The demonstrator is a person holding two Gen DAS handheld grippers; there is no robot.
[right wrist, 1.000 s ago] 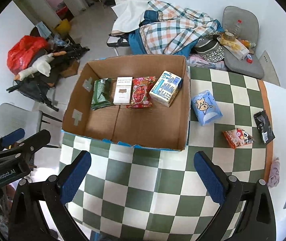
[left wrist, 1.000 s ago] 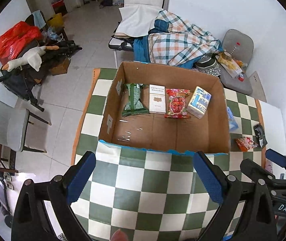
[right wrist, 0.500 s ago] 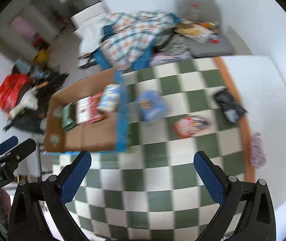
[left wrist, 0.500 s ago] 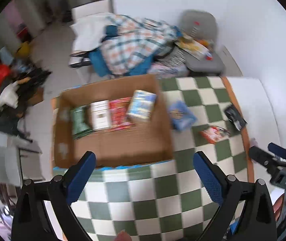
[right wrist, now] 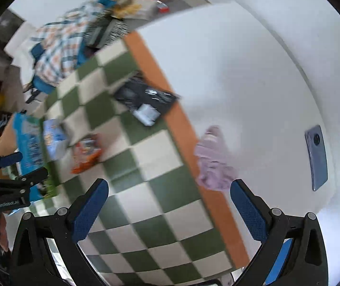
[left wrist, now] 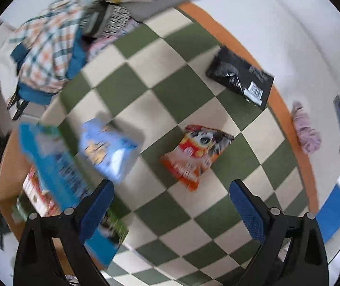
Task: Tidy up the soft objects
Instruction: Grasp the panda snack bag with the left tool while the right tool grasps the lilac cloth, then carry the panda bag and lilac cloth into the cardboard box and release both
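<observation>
On the green-and-white checked cloth point(left wrist: 181, 90) lie a light blue soft pack point(left wrist: 109, 149), an orange-red snack bag point(left wrist: 195, 153) and a black pouch point(left wrist: 240, 79). The same pack point(right wrist: 54, 140), bag point(right wrist: 86, 153) and pouch point(right wrist: 146, 101) show in the right wrist view. A lilac cloth point(right wrist: 214, 160) lies at the table's right edge, also in the left wrist view point(left wrist: 306, 131). My left gripper point(left wrist: 171, 208) is open above the cloth, just short of the snack bag. My right gripper point(right wrist: 170, 205) is open and empty, its right finger near the lilac cloth.
The cardboard box point(left wrist: 10, 166) with blue-edged rim stands at the left, holding packets. A phone point(right wrist: 316, 157) lies on the white tabletop at the right. A plaid blanket point(left wrist: 48, 47) covers a chair beyond the table. The orange table border point(right wrist: 181, 128) runs beside the cloth.
Both grippers have swung to the right, away from the box and toward the loose items on the cloth. Both views are now tilted and motion-blurred. The jaws stay open.
</observation>
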